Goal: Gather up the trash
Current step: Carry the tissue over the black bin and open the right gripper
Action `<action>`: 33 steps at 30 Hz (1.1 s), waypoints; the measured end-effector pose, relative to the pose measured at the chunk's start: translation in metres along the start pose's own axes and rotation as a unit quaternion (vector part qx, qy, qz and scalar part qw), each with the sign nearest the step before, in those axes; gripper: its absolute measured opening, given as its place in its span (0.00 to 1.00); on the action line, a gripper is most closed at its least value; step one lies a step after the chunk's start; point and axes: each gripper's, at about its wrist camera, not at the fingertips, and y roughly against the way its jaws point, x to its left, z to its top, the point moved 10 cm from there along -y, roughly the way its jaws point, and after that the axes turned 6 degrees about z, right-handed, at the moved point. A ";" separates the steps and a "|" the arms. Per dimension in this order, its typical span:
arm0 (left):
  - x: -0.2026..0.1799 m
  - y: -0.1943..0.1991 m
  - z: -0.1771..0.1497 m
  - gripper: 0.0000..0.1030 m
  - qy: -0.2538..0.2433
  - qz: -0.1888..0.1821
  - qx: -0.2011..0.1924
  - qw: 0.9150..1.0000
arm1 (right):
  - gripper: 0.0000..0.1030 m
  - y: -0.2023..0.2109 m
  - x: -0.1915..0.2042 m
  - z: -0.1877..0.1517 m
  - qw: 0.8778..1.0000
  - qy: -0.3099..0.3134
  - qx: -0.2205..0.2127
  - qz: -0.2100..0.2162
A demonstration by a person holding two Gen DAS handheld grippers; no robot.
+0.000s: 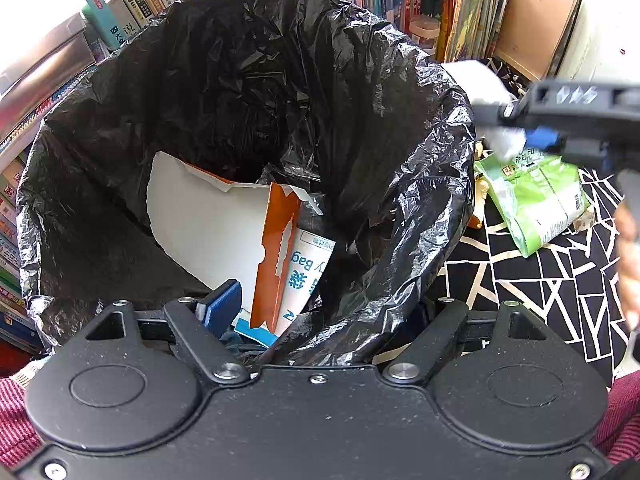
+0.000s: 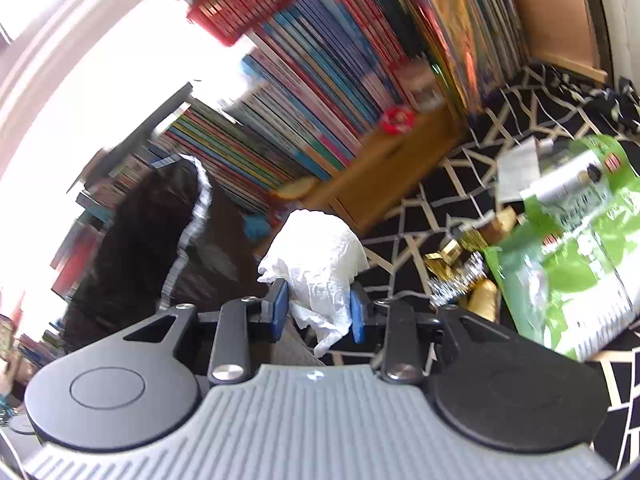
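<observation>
A black trash bag (image 1: 240, 100) gapes open in the left wrist view, holding a torn white and orange card (image 1: 216, 220) and a blue-printed packet (image 1: 304, 276). My left gripper (image 1: 320, 316) straddles the bag's near rim with its jaws wide apart. Its left blue pad (image 1: 222, 304) is inside the bag, and the right finger is hidden behind the plastic. My right gripper (image 2: 320, 308) is shut on a crumpled white tissue (image 2: 320, 264). It hovers just right of the bag (image 2: 136, 248), and the same gripper (image 1: 536, 120) and tissue (image 1: 506, 142) show beside the rim.
A green snack packet (image 2: 580, 248) (image 1: 536, 200) and gold wrappers (image 2: 452, 260) lie on a black cloth with white lines (image 1: 540, 280). Rows of books (image 2: 312, 92) stand behind the bag. A red striped sleeve (image 1: 16, 420) and a hand (image 1: 628, 260) are at the edges.
</observation>
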 end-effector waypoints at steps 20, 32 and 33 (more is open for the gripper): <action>-0.001 0.000 0.000 0.78 -0.003 0.002 -0.001 1.000 | 0.38 0.036 0.147 0.022 0.973 0.100 -0.031 0.208; -0.002 -0.001 0.001 0.78 -0.005 0.004 -0.001 1.000 | 0.40 0.006 0.153 -0.023 0.970 0.131 0.038 0.200; -0.002 -0.001 0.000 0.78 -0.005 0.004 -0.001 1.000 | 0.41 0.004 0.151 -0.024 0.970 0.131 0.042 0.198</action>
